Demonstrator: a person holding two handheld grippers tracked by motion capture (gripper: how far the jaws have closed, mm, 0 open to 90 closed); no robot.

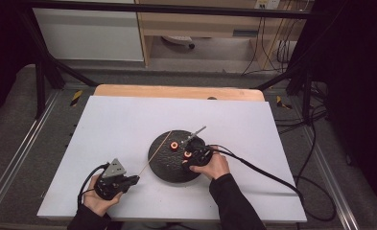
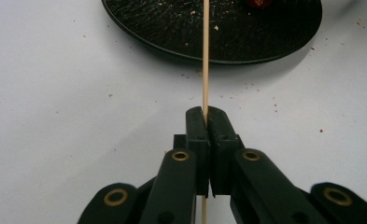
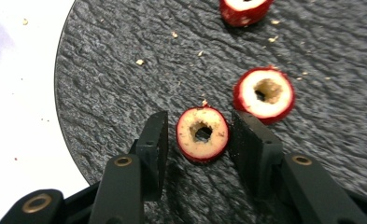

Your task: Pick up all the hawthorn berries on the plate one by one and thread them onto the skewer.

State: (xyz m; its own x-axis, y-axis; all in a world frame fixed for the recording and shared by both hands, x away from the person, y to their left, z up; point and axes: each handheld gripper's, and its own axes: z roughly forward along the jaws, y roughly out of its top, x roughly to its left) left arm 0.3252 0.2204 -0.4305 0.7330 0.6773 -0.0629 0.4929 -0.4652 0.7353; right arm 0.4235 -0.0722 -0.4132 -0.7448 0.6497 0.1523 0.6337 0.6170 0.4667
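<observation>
A thin wooden skewer runs from my left gripper up over the rim of a black slate plate. The jaws are shut on the skewer's near end. In the high view that gripper sits at the table's front left, and the skewer slants up to the right. My right gripper is low over the plate. A cored red-skinned fruit slice lies between its jaws, with a small gap on each side. A second slice lies just right of it, and a third farther off.
A silver metal rod rests on the plate's far edge. The plate lies on a white board over a wooden table. Crumbs dot the board near the plate. A black frame surrounds the table, and cables trail at the right.
</observation>
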